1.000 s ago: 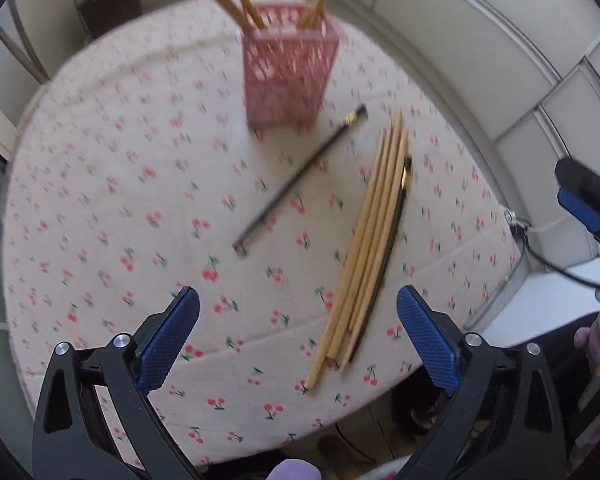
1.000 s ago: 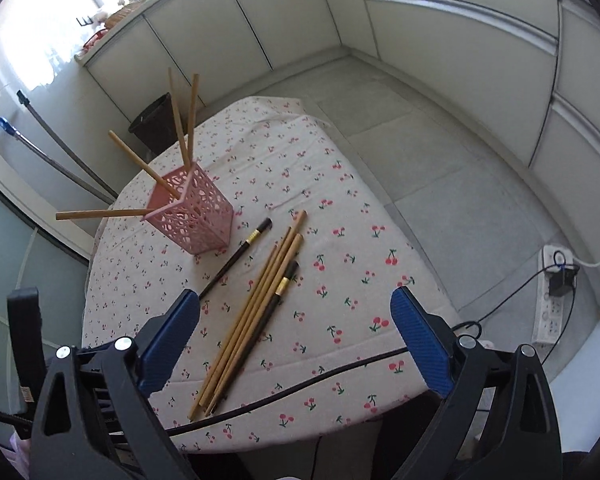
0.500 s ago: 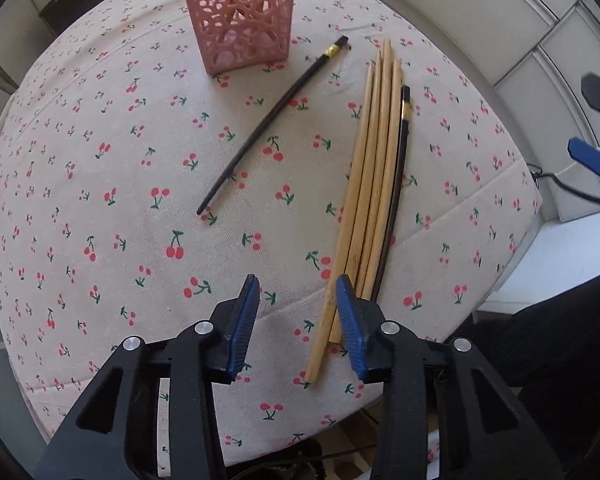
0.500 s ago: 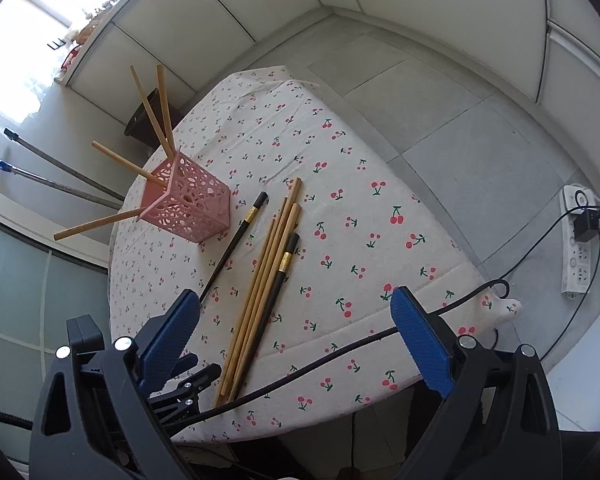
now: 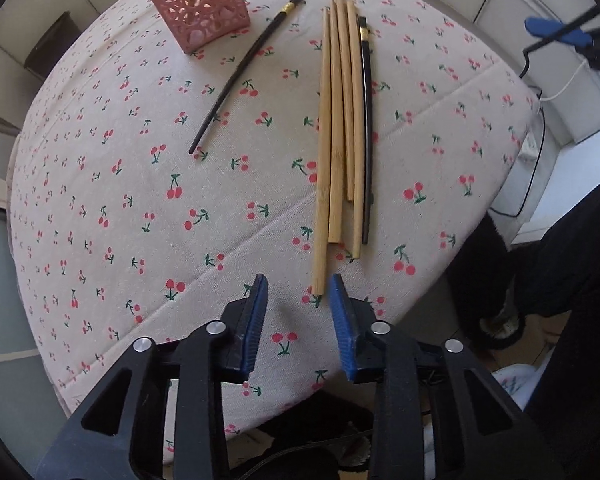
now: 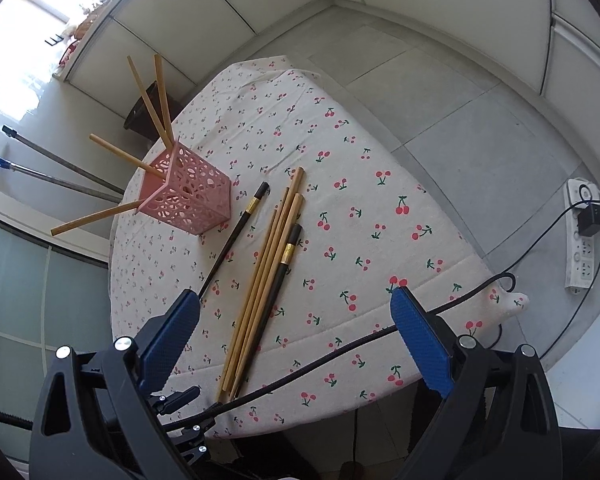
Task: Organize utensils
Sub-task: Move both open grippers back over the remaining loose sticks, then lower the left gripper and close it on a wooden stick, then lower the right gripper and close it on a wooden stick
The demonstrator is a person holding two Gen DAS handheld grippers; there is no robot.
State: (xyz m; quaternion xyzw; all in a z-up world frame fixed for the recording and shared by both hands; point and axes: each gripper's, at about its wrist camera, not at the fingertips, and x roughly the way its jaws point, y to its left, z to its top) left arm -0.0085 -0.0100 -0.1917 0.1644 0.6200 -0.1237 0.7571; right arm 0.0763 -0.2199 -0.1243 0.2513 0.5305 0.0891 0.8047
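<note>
Where the pink holder [image 5: 198, 4] runs off the left wrist view's top edge, its contents are cut off; the right wrist view shows four bamboo sticks [image 6: 152, 104] in it. On the cherry-print surface [image 5: 100, 184] lie four bamboo chopsticks [image 5: 334, 128] bundled with one black chopstick [image 5: 366, 136]; another black chopstick [image 5: 242, 68] lies apart, leftward. Left tongs [image 5: 298, 306] narrow, closing, the nearest bamboo tip just at their gap, ungripped. Right tongs [image 6: 296, 320] wide, empty.

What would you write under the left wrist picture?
Left hand-held gripper closing, nothing gripped yet, near the bamboo chopsticks on the cherry tablecloth.
</note>
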